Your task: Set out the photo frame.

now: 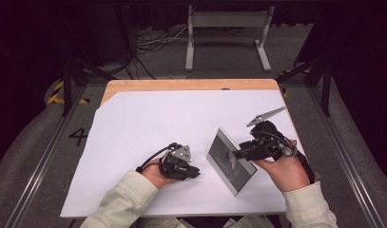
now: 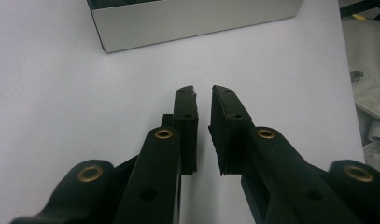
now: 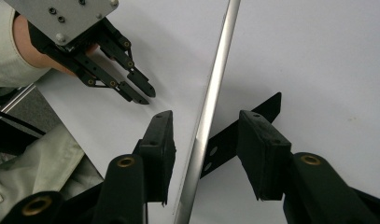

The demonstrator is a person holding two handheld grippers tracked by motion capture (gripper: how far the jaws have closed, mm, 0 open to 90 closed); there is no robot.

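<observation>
A silver-framed mirror panel stands tilted on the white sheet at the right. My right gripper reaches over its upper edge. In the right gripper view the thin silver edge runs up between the two jaws of my right gripper, which is open; white shows between the left pad and the edge, and the right jaw is mirrored in the glass. My left gripper rests on the sheet, pointing at the panel's base. The left gripper shows a slim gap between its pads with nothing in it.
A white sheet covers most of the wooden table. Behind the table stand a metal frame and loose cables on the floor. The person's left hand and the left gripper lie near the sheet's front edge.
</observation>
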